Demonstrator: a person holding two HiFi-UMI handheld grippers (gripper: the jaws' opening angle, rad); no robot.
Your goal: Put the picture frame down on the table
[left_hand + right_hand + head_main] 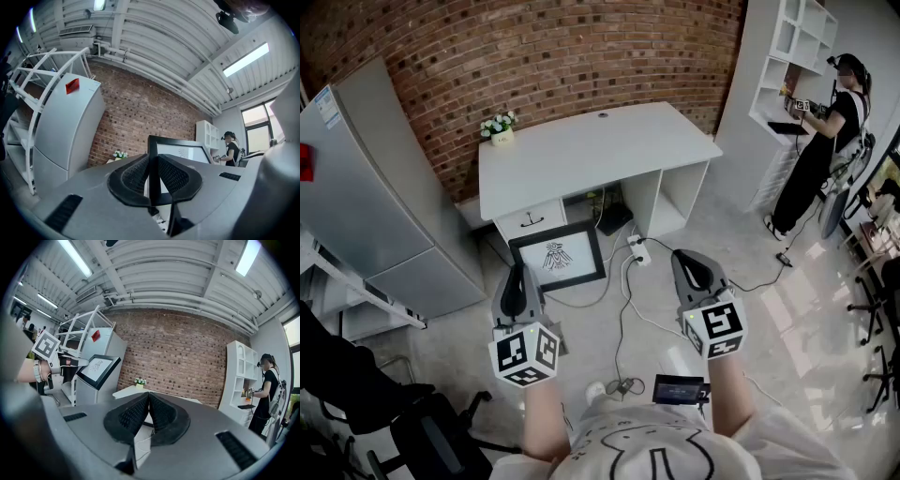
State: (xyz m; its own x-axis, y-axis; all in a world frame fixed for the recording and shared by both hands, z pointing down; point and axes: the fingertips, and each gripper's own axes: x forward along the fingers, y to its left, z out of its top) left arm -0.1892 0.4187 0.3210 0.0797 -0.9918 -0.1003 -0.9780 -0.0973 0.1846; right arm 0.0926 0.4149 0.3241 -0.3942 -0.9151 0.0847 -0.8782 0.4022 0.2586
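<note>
A black picture frame (559,255) with a white print is held in the air in front of the white table (581,150). My left gripper (520,286) is shut on the frame's left edge; in the left gripper view the frame (180,152) stands upright between the pads (136,174). From the right gripper view the frame (98,369) shows at the left, tilted, with the left gripper's marker cube (46,345) beside it. My right gripper (694,272) hangs to the right of the frame, shut (148,401) with nothing in it.
A small pot of white flowers (499,127) stands at the table's back left corner. A grey fridge (375,187) is at the left. Cables and a power strip (637,251) lie on the floor under the table. A person (825,141) stands by white shelves at the right.
</note>
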